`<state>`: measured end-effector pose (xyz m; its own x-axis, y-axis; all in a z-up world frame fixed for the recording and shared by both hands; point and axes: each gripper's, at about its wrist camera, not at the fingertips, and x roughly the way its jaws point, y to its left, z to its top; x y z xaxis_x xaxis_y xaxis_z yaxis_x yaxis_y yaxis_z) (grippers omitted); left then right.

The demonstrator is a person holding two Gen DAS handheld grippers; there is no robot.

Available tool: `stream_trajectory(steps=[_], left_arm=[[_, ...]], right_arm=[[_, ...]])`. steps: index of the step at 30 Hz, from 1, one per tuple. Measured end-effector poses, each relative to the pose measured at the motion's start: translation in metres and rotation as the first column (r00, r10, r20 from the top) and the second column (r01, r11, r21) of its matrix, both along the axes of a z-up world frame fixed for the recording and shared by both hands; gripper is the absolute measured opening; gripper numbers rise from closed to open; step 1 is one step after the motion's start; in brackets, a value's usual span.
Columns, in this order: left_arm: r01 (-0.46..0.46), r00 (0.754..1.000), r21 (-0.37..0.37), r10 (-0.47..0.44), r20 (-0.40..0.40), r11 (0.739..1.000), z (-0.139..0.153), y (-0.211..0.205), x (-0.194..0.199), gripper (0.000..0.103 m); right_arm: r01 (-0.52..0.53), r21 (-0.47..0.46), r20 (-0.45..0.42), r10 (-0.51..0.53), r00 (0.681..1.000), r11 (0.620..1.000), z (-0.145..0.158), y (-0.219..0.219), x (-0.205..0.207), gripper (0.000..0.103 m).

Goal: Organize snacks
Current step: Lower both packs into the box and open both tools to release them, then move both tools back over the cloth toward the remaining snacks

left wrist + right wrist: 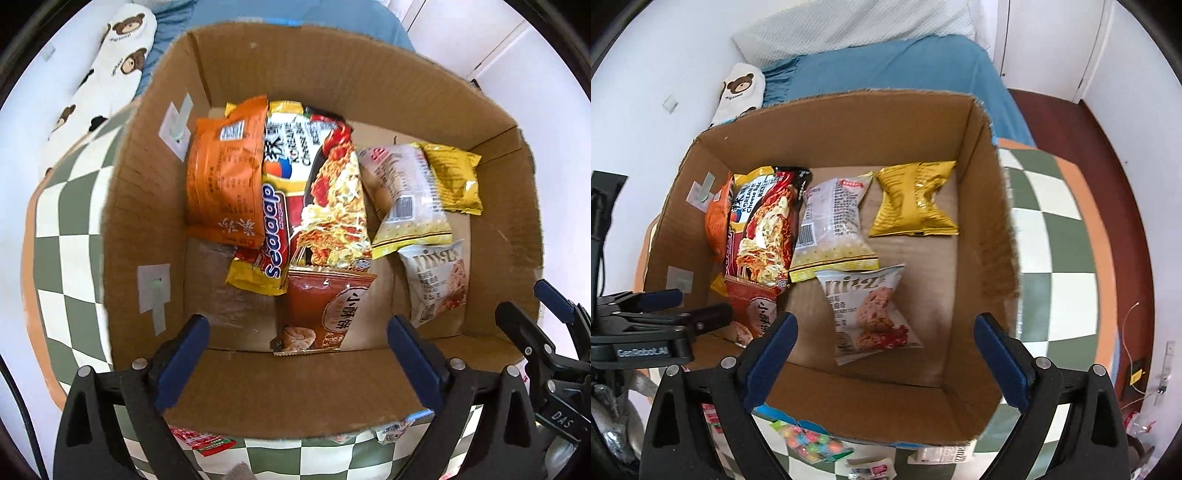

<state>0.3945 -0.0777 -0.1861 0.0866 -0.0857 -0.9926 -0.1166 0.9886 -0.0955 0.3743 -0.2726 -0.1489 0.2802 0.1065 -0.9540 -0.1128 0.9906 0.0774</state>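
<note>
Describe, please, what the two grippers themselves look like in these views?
Both match: the left gripper and right gripper have black angular plastic arms with silver round rivets, and the fingers carry dark blue pads. Seen from the side in the right wrist view, the left gripper's black body bears white "GenRobot.AI" lettering. No sleeve or cable on the grippers is visible.

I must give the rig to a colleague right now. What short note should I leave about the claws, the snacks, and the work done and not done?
Left claw: open, empty, over the box's near wall.
Right claw: open, empty, over the box.
In the box: orange pack, noodle pack, red cookie pack, clear pack, gold pack, white cookie pack.
Left: a candy bag and other small packets lie on the checkered cloth in front of the box. Put them in next.
</note>
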Motion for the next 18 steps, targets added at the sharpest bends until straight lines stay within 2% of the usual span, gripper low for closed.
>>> stream_trajectory(steps=[4,10,18], left_arm=[[-0.007,0.998,-0.015,0.008,0.061,1.0,0.018,-0.002,-0.007,0.099],[0.011,0.985,0.031,-0.017,0.172,0.999,0.053,-0.012,-0.033,0.099],[-0.01,0.937,0.101,-0.026,0.35,0.995,0.105,-0.017,-0.084,0.099]], right_arm=[[0.0,-0.02,0.046,0.001,0.999,1.0,0.015,-0.001,-0.008,0.098],[0.009,-0.024,0.133,-0.006,0.991,1.0,0.043,-0.003,-0.032,0.098],[0.014,0.005,0.236,-0.015,0.972,1.0,0.078,-0.006,-0.078,0.098]])
